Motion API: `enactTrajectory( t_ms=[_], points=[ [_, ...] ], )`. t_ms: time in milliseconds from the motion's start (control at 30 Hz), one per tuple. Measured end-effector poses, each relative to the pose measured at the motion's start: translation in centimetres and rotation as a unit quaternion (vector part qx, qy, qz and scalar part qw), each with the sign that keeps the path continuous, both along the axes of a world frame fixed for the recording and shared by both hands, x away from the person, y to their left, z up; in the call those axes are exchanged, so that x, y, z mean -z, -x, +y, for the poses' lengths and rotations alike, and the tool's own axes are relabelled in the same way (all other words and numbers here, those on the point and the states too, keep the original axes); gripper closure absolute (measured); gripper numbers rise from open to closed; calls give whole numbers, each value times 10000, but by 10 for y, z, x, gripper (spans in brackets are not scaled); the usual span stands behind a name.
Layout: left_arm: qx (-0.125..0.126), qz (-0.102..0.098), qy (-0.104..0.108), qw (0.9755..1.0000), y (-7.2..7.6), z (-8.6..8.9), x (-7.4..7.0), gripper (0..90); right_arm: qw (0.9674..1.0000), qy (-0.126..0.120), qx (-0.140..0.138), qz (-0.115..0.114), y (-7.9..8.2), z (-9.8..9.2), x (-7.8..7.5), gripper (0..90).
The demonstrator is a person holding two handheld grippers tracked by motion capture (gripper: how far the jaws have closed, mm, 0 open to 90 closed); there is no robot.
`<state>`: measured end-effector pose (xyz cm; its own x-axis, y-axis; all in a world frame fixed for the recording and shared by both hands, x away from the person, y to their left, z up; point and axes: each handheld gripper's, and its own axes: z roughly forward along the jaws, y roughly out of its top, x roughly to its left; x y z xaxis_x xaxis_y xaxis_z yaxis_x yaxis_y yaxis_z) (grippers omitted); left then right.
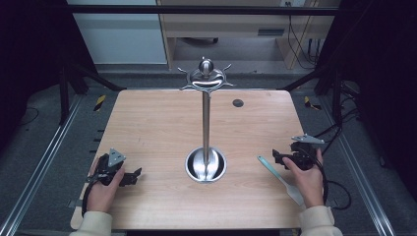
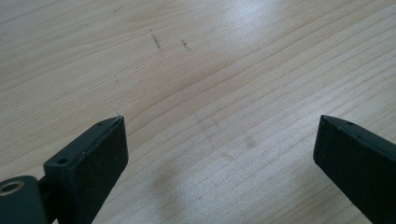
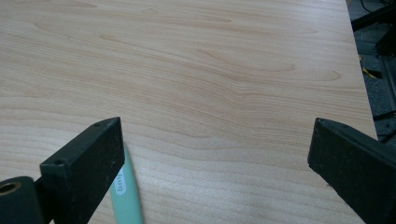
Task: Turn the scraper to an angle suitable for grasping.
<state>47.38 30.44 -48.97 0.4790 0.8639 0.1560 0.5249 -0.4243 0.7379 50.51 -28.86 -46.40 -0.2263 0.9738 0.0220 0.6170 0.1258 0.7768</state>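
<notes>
Currently both grippers are sitting low on the wooden table [image 1: 162, 123], one at each near corner. Left gripper [image 1: 132, 177] is resting near the left edge in the person's left hand [image 1: 104, 189], jaws pointing toward the table's middle. In the left gripper view the jaws are standing wide apart with bare wood grain between them (a few faint pencil-like marks farther off), gripping nothing.

Right gripper [image 1: 277, 157] is sitting near the right edge in the right hand [image 1: 307, 179], jaws pointing left. Its jaws are released too, spread wide, with table surface between them. The pale green spatula [image 1: 279, 178] is lying flat on the table just beside that gripper, running diagonally from near the jaw tips back toward the near right corner, its wider pale blade end nearest the person. In the right gripper view its handle [image 3: 125, 196] is showing at the inner edge of the left-hand jaw, partly tucked under it; can't tell if it's touching.

Steel utensil stand [image 1: 206, 123] is standing upright mid-table: round dished base [image 1: 206, 166], thin pole, hooked crown on top [image 1: 206, 78]. It's well apart from both grippers.
</notes>
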Motion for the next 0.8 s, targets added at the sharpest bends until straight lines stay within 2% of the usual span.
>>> enactTrajectory(
  t_ms=[67, 167, 267, 300, 333, 367, 400, 533, 567, 600, 633, 667, 700, 767, 800],
  points=[
    [-2, 7, -3, 10000, 0, 0, 0, 29, 10000, 50, 11, 10, 0, 2, 1, 49],
    [18, 8, -18, 10000, -1, -1, 0, 29, 9998, 193, -13, -1, 0, 4, 1, 121],
    [11, 2, -18, 10000, -1, -1, 0, 29, 9997, 229, -52, 17, -1, 4, 2, 171],
    [11, 4, -20, 10000, 0, -1, 0, 29, 9994, 330, -71, 54, -1, 5, 3, 237],
    [21, 13, -31, 10000, 0, -1, 0, 29, 9994, 330, -71, 54, -1, 5, 3, 237],
    [27, 18, -40, 10000, 0, -1, 0, 29, 9991, 393, -99, 78, -1, 5, 4, 339],
    [23, 14, -40, 10000, 0, -1, 0, 29, 9991, 393, -99, 78, -1, 5, 4, 339],
    [27, 5, -44, 10000, 0, -1, 0, 29, 9982, 518, -269, 126, 1, 8, 5, 519],
    [26, 5, -41, 10000, 0, -1, 0, 29, 9977, 547, -377, 94, 1, 8, 6, 608],
    [23, 7, -41, 10000, 0, 0, 0, 29, 9977, 547, -377, 94, 1, 8, 6, 608],
    [16, 7, -38, 10000, 0, 0, 0, 29, 9972, 541, -509, 104, 2, 10, 7, 679],
    [16, 10, -48, 10000, -1, 0, 0, 29, 9968, 540, -575, 149, 2, 12, 8, 703],
    [24, 21, -58, 10000, -1, 0, 0, 29, 9968, 540, -575, 149, 2, 12, 8, 703],
    [14, 16, -53, 10000, -1, -1, 1, 29, 9945, 621, -790, 300, 2, 17, 12, 780],
    [17, 13, -49, 10000, -1, -1, 1, 29, 9945, 621, -790, 300, 2, 17, 12, 780]
  ],
)
